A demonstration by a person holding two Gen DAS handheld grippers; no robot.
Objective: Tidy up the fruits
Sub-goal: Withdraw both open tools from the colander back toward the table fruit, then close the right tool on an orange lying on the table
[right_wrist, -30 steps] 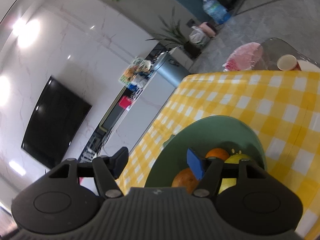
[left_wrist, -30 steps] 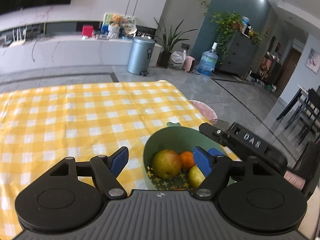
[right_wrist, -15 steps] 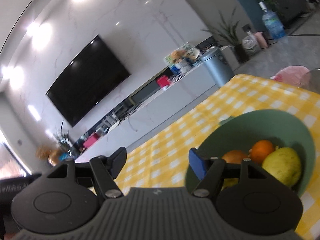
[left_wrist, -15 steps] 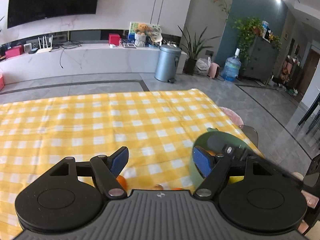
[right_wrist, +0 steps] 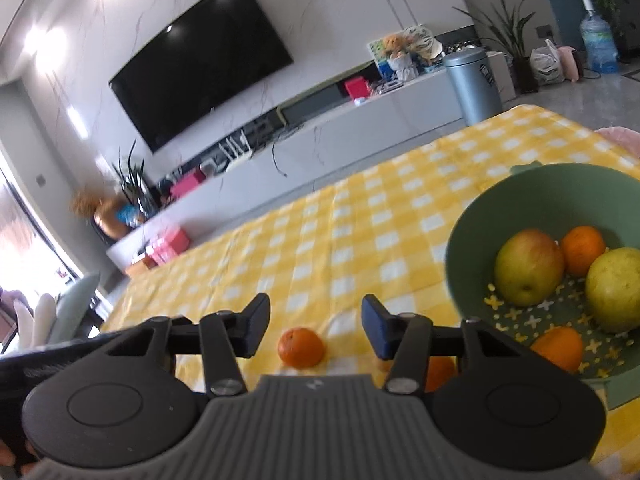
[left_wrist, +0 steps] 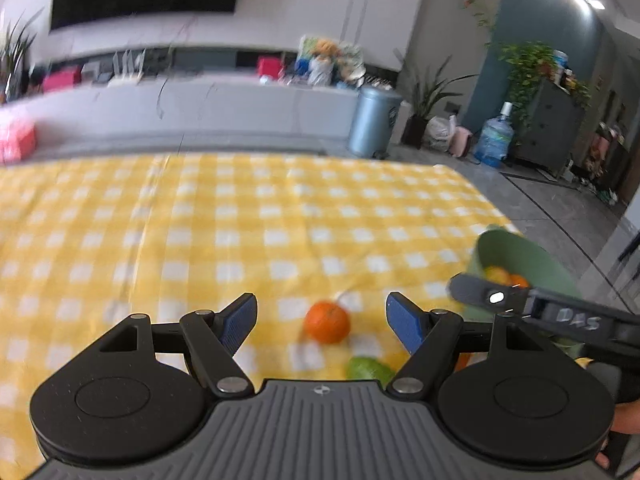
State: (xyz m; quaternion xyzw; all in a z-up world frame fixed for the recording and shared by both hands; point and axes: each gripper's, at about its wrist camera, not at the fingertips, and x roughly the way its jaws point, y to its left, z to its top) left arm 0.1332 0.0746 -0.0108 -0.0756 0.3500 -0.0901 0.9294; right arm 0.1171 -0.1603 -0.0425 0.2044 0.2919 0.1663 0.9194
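A loose orange (left_wrist: 327, 321) lies on the yellow checked cloth, with a green fruit (left_wrist: 366, 368) just nearer to me. My left gripper (left_wrist: 322, 318) hovers over the orange, open, pads clear of it. The green bowl (left_wrist: 516, 248) stands at the right table edge. In the right wrist view the bowl (right_wrist: 460, 248) holds a red-yellow apple (right_wrist: 528, 272), a yellow-green fruit (right_wrist: 616, 288) and two oranges (right_wrist: 582, 250). My right gripper (right_wrist: 316, 330) is left of the bowl, its jaws closing. The loose orange (right_wrist: 301, 347) shows in its gap, untouched.
Another orange (right_wrist: 440, 372) lies half hidden behind the right gripper's finger, beside the bowl. The right gripper's black body (left_wrist: 560, 316) reaches in front of the bowl in the left wrist view. The table edge runs close behind the bowl; the cloth (left_wrist: 200, 240) stretches left.
Both grippers swung left, away from the bowl, toward the loose orange. The right gripper rolled closer to level and its jaws have narrowed. The left gripper's jaws kept their width.
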